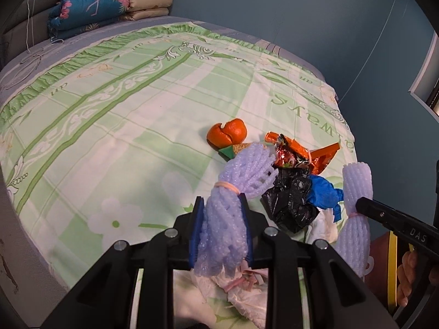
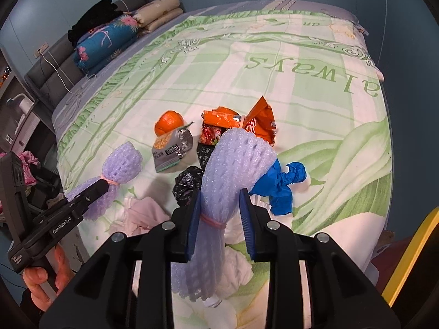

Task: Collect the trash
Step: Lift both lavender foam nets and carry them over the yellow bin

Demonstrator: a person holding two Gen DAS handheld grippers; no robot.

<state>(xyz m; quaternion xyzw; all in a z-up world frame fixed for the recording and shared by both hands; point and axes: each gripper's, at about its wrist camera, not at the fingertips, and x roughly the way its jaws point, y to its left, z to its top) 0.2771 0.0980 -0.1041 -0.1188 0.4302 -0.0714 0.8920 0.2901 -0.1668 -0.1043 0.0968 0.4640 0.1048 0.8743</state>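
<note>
My left gripper [image 1: 221, 213] is shut on a lilac foam fruit net [image 1: 230, 211] tied with a rubber band; it also shows in the right wrist view [image 2: 118, 170]. My right gripper [image 2: 219, 203] is shut on a second lilac foam net [image 2: 233, 170], also seen in the left wrist view [image 1: 355, 192]. Between them on the bed lie an orange peel [image 1: 227, 133], orange snack wrappers [image 2: 247, 126], a silver snack packet [image 2: 171, 150], a black plastic bag [image 1: 290, 200], a blue glove [image 2: 285, 181] and crumpled white tissues [image 1: 247, 296].
The trash sits near the front edge of a bed with a green and white sheet [image 1: 123, 115]. Folded quilts [image 1: 104, 8] are stacked at the headboard. A yellow-edged container [image 2: 411, 249] stands at the lower right, beside the bed. Blue walls surround the bed.
</note>
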